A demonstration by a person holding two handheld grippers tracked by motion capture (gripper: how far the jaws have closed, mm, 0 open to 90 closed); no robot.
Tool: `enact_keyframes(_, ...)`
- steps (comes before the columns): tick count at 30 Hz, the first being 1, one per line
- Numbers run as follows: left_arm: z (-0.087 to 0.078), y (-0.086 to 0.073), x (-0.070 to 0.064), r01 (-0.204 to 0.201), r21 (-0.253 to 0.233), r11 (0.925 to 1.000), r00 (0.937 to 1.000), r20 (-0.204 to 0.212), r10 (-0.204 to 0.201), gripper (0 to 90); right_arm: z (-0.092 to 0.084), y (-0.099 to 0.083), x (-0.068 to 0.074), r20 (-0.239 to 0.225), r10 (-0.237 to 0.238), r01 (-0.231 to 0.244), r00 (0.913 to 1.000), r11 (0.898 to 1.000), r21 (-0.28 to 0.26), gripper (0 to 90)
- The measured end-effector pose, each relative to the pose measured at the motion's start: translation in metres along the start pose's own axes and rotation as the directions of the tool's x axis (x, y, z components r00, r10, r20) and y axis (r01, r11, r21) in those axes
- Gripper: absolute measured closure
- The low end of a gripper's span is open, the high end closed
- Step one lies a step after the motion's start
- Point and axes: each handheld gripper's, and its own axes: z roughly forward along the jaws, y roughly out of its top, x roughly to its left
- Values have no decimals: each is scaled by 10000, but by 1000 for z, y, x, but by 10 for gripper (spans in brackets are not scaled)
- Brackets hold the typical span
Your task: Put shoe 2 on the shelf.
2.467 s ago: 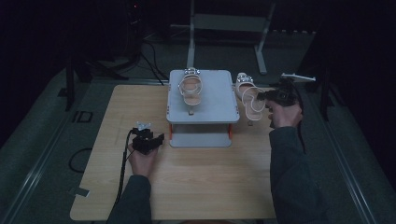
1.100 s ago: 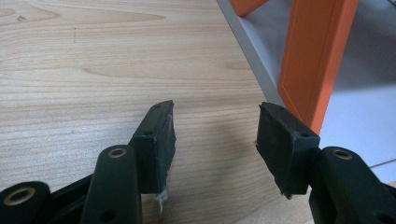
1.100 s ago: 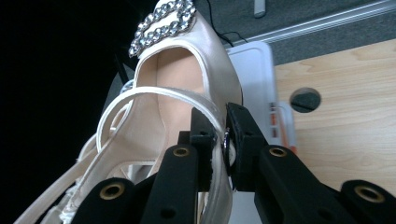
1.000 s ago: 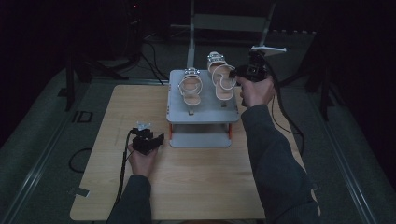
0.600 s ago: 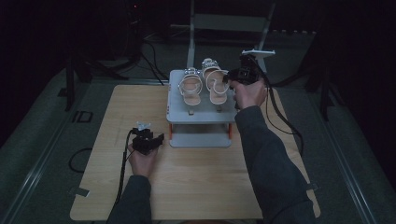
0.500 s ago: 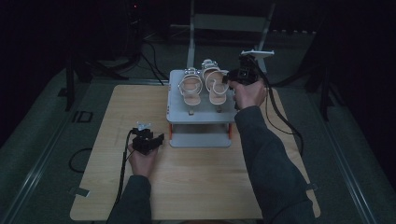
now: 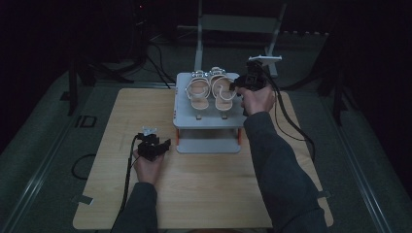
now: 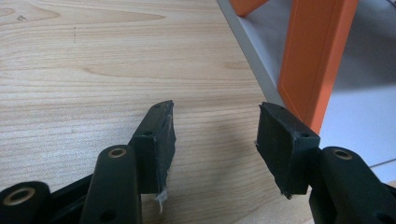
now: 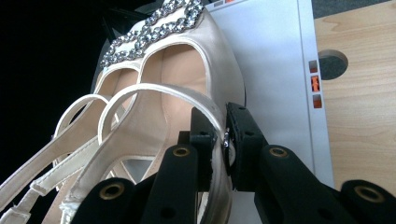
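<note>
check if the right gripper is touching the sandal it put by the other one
Touching. In the right gripper view, the right gripper has its jaws clamped on the side strap of the sandal.

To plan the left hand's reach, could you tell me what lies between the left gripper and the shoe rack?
Only bare wooden tabletop separates the left gripper from the shoe rack, seen in the high view.

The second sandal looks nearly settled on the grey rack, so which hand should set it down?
Right. The right hand-held gripper is shut on the second sandal over the grey rack, beside its mate. The left hand-held gripper rests open, far off.
</note>
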Motion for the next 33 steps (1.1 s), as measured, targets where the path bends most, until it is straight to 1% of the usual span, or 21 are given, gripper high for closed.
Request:
enact_keyframes(6,0,0,0,6,-2,10000,10000,3,-6,468,3,2,-1,37,-33,32,10000,9998,211,822)
enact_keyframes(7,0,0,0,-7,-3,10000,10000,0,7,469,5,3,-1,52,-87,86,9999,9993,360,822)
enact_keyframes(13,0,0,0,7,1,10000,10000,9,-7,469,10,5,-3,56,-121,117,9999,9977,670,823)
enact_keyframes(16,0,0,0,2,2,10000,10000,0,-2,468,10,6,-4,-12,-73,73,10000,9973,730,822)
enact_keyframes(20,0,0,0,2,8,10000,10000,1,-2,468,11,6,-6,-59,-123,128,9999,9968,791,823)
enact_keyframes(24,0,0,0,1,9,10000,10000,1,-1,468,11,7,-7,-114,-212,221,9997,9962,845,822)
enact_keyframes(25,0,0,0,2,10,10000,10000,3,-2,469,12,7,-8,-153,-366,378,9992,9952,898,822)
enact_keyframes(33,0,0,0,3,9,10000,10000,3,-3,468,13,9,-10,-211,-577,596,9981,9926,1060,821)
